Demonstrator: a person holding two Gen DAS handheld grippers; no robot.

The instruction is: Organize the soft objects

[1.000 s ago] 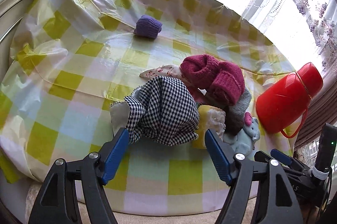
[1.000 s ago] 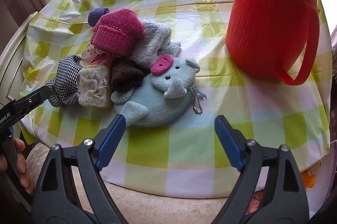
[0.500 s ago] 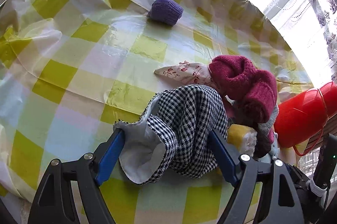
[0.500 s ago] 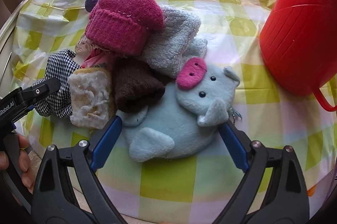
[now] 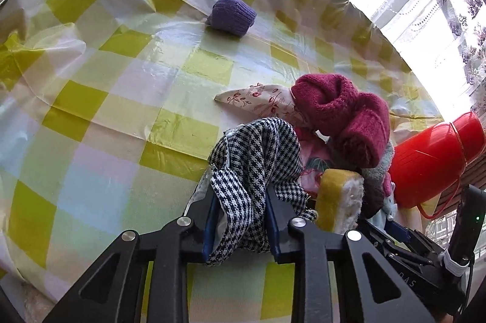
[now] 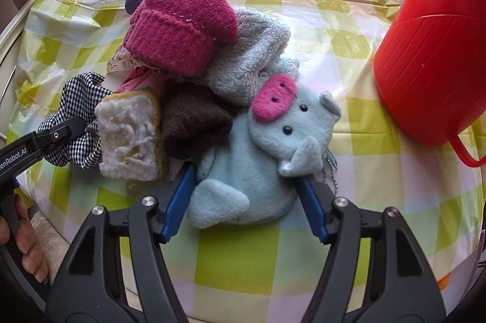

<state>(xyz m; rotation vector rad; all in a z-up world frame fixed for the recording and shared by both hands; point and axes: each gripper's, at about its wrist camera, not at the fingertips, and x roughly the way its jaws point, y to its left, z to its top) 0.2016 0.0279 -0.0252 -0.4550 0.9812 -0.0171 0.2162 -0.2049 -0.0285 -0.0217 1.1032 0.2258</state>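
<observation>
While the left tool [image 5: 243, 219] has just closed on the bunched black-and-white houndstooth cloth [image 5: 258, 152], the right tool [image 6: 246, 201] has been closing around the pale-blue plush pig [image 6: 258, 159] on the counter [image 6: 237, 256].

We have our left gripper [image 5: 241, 219] tilted downward, its jaws just closed tight and pinching the checked cloth [image 5: 258, 152] between them. Our right gripper [image 6: 247, 201] also tips downward; its jaws have just been closing and now press on both sides of the plush pig [image 6: 258, 159]. Our left hand [image 6: 21, 241] grips its handle.
</observation>
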